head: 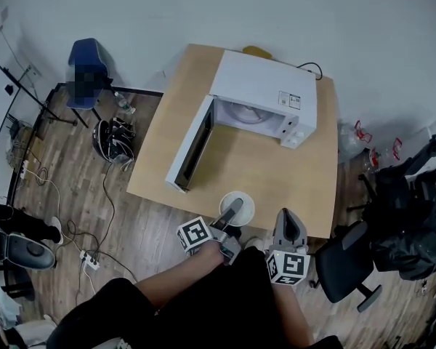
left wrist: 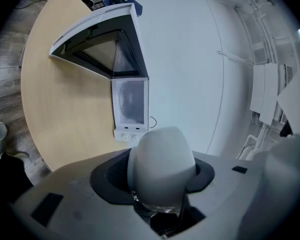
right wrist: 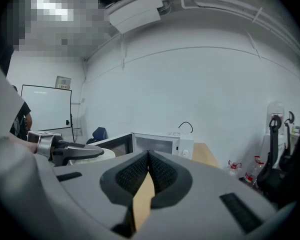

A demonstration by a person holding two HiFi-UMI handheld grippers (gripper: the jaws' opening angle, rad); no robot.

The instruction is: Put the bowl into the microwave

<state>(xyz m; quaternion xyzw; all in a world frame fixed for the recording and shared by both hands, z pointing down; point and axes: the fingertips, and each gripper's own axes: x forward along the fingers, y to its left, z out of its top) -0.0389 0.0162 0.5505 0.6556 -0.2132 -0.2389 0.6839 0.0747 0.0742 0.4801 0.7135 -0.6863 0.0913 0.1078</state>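
Note:
A white bowl (head: pixel 246 203) stands near the front edge of the wooden table (head: pixel 291 180). My left gripper (head: pixel 235 211) is shut on its rim, one jaw reaching over the bowl. In the left gripper view the bowl (left wrist: pixel 162 159) fills the gap between the dark pads (left wrist: pixel 106 176). Further back on the table, the white microwave (head: pixel 265 93) has its door (head: pixel 192 145) swung wide open to the left, and the cavity faces the bowl. My right gripper (head: pixel 291 226) hovers just right of the bowl with its jaws shut and nothing in them. The right gripper view shows the microwave (right wrist: pixel 160 143) ahead.
A black office chair (head: pixel 349 264) is close at the right front corner. On the floor to the left there are a blue chair (head: pixel 87 64), a dark bag (head: pixel 112 140) and cables (head: pixel 87 257). Bottles (head: pixel 360 133) stand on the floor at the right.

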